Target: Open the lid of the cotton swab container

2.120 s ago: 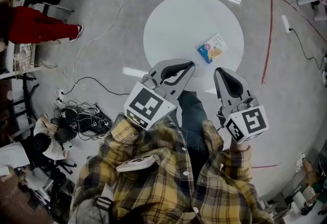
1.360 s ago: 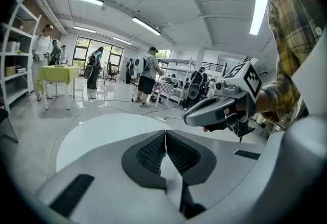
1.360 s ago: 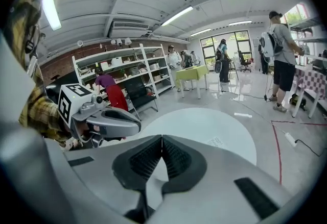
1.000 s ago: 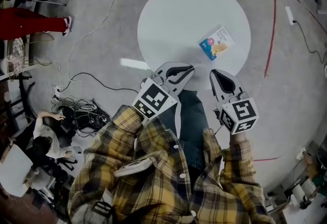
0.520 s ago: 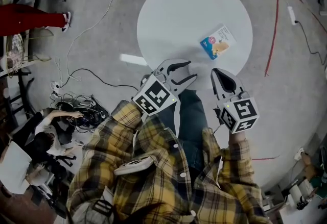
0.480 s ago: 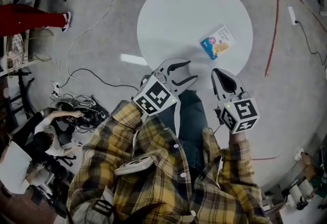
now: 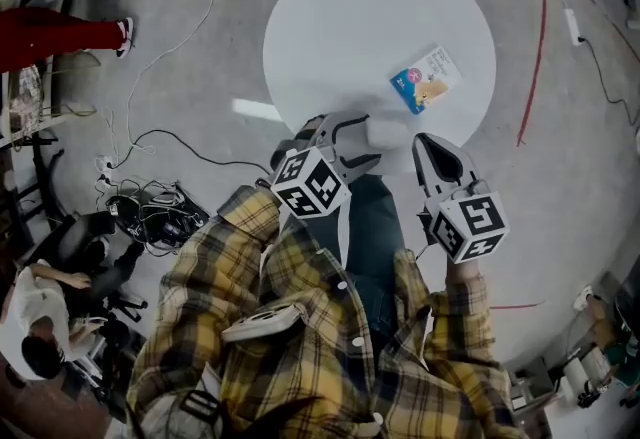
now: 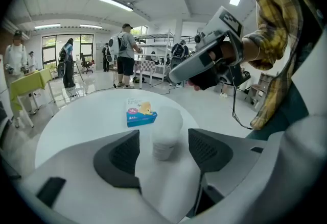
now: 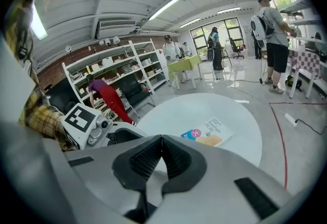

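A small white round cotton swab container (image 8: 164, 135) stands upright on the round white table (image 8: 76, 121), near its front edge. My left gripper (image 8: 163, 152) has its jaws either side of the container; they are opening and the pads stand clear of it. The head view shows the same container (image 7: 386, 134) between the left gripper (image 7: 366, 139) jaws. A little to the right, my right gripper (image 7: 432, 149) is shut with nothing in it, its pads pressed together (image 9: 161, 154). A flat blue and white box (image 7: 426, 80) lies farther back on the table.
Cables (image 7: 150, 207) lie tangled on the floor at left, near a seated person (image 7: 40, 327). A red line (image 7: 530, 57) runs across the floor to the right of the table (image 7: 340, 27). Several people (image 8: 125, 54) stand beyond the table, and shelves (image 9: 117, 70) line the far wall.
The left gripper's jaws have spread from shut to wide apart, and the white container now shows between them. The right gripper stays shut and has barely moved.
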`<action>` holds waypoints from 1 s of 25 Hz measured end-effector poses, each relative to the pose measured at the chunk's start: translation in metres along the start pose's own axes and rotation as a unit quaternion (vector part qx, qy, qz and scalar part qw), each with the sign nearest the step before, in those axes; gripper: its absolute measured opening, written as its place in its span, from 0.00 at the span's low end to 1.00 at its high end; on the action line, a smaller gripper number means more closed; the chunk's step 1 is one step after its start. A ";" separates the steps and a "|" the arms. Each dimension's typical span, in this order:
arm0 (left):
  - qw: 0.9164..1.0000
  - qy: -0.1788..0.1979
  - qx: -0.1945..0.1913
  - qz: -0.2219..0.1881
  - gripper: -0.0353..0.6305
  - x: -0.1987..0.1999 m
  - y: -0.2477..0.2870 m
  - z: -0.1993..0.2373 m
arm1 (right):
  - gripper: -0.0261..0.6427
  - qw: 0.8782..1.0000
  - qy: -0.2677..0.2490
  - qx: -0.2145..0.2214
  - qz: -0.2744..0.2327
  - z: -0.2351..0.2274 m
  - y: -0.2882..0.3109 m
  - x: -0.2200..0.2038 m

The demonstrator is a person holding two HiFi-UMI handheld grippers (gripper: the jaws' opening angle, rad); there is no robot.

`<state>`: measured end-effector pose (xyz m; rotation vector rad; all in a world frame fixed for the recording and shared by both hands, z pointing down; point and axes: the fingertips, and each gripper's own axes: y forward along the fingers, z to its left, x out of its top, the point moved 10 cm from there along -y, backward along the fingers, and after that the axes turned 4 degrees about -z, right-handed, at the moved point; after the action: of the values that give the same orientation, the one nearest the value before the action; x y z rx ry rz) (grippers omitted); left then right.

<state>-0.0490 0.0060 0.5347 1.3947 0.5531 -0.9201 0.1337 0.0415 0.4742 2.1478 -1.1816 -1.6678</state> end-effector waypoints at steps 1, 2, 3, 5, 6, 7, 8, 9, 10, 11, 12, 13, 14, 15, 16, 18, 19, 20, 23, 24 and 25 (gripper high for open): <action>1.000 0.003 -0.003 0.005 0.50 -0.002 0.003 0.000 | 0.06 1.000 0.003 -0.001 0.000 0.000 -0.001 -0.001; 1.000 0.004 -0.007 0.008 0.50 -0.004 0.007 0.001 | 0.06 1.000 0.006 -0.002 0.000 -0.001 -0.002 -0.002; 1.000 0.005 -0.012 0.010 0.50 -0.006 0.011 0.002 | 0.06 1.000 0.009 -0.003 0.000 -0.002 -0.003 -0.003; 1.000 0.012 -0.020 0.013 0.50 -0.009 0.017 0.003 | 0.06 1.000 0.014 -0.005 0.000 -0.004 -0.004 -0.005; 0.999 0.017 -0.023 0.016 0.50 -0.011 0.020 0.004 | 0.06 1.000 0.016 -0.006 0.001 -0.005 -0.004 -0.006; 0.999 0.021 -0.023 0.020 0.50 -0.013 0.023 0.004 | 0.06 1.000 0.017 -0.007 0.001 -0.005 -0.004 -0.008; 0.999 0.025 -0.023 0.024 0.50 -0.015 0.025 0.005 | 0.06 1.000 0.018 -0.007 0.001 -0.005 -0.004 -0.009; 0.999 0.026 -0.022 0.029 0.50 -0.017 0.028 0.005 | 0.06 1.000 0.020 -0.007 0.002 -0.005 -0.005 -0.010; 0.999 0.027 -0.023 0.033 0.50 -0.019 0.031 0.006 | 0.06 1.000 0.022 -0.007 0.001 -0.005 -0.005 -0.011; 0.999 0.029 -0.024 0.036 0.50 -0.020 0.033 0.006 | 0.06 1.000 0.023 -0.007 0.001 -0.004 -0.005 -0.012; 0.998 0.031 -0.026 0.040 0.50 -0.021 0.036 0.006 | 0.06 1.000 0.026 -0.007 0.000 -0.004 -0.005 -0.013; 0.998 0.035 -0.028 0.044 0.50 -0.022 0.039 0.006 | 0.06 1.000 0.028 -0.008 -0.001 -0.005 -0.005 -0.014; 0.998 0.039 -0.030 0.047 0.50 -0.022 0.041 0.006 | 0.06 0.999 0.031 -0.009 -0.002 -0.005 -0.005 -0.015; 0.997 0.043 -0.032 0.049 0.50 -0.022 0.044 0.006 | 0.06 0.999 0.034 -0.010 -0.003 -0.006 -0.005 -0.015; 0.997 0.047 -0.034 0.051 0.50 -0.022 0.046 0.006 | 0.06 0.999 0.036 -0.011 -0.004 -0.006 -0.006 -0.016; 0.997 0.049 -0.039 0.051 0.50 -0.022 0.050 0.006 | 0.06 0.999 0.040 -0.013 -0.005 -0.007 -0.008 -0.018; 0.997 0.048 -0.040 0.051 0.50 -0.022 0.051 0.007 | 0.06 0.999 0.041 -0.014 -0.005 -0.007 -0.008 -0.018; 0.997 0.048 -0.042 0.051 0.50 -0.022 0.053 0.007 | 0.06 0.999 0.042 -0.015 -0.005 -0.008 -0.009 -0.019; 0.996 0.054 -0.046 0.054 0.50 -0.022 0.058 0.009 | 0.06 0.999 0.047 -0.019 -0.006 -0.011 -0.010 -0.021; 0.996 0.056 -0.047 0.056 0.50 -0.023 0.060 0.009 | 0.06 0.999 0.049 -0.022 -0.007 -0.013 -0.011 -0.021; 0.996 0.057 -0.048 0.057 0.50 -0.022 0.061 0.010 | 0.06 0.998 0.050 -0.024 -0.007 -0.014 -0.012 -0.021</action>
<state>-0.0137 -0.0031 0.5895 1.3832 0.5908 -0.7162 0.1503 0.0592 0.4878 2.1884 -1.0891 -1.5575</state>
